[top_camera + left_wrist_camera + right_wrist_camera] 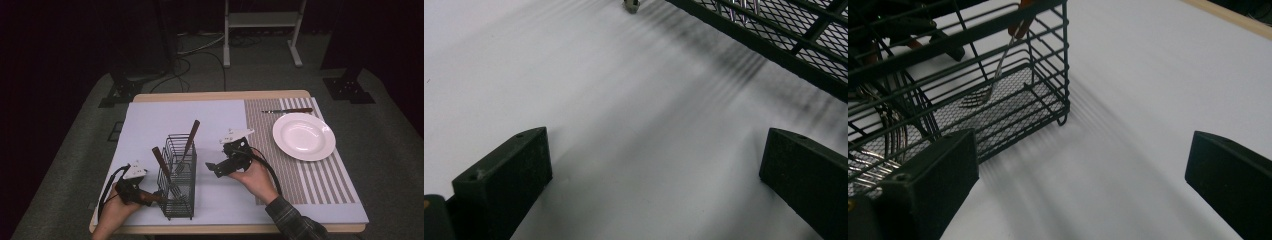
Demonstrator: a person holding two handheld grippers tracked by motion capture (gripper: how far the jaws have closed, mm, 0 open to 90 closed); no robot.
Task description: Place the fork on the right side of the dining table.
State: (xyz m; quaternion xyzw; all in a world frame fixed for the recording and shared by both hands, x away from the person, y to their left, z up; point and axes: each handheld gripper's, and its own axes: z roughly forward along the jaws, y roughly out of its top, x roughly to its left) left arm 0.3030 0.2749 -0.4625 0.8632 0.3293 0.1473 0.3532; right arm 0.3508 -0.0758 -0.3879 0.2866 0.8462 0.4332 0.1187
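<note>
Pale matte tabletop sheet (pixel 150 125); black wire-mesh cutlery caddy (pixel 177 187) holds brown-handled forks (pixel 189 140); left gripper (pixel 654 175) and right gripper (pixel 1080 185) both gape wide, empty; glossy white round plate (pixel 304 136) appears from above.

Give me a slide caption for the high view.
Open grippers flank a wire cutlery caddy; white plate waits right.

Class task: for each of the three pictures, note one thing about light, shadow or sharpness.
High view: room dark, table lit, white plate brightest. Left gripper view: soft striped shadow from the wire caddy across the mat. Right gripper view: caddy sharp, near jaws blurred, streaked shadow beneath.
</note>
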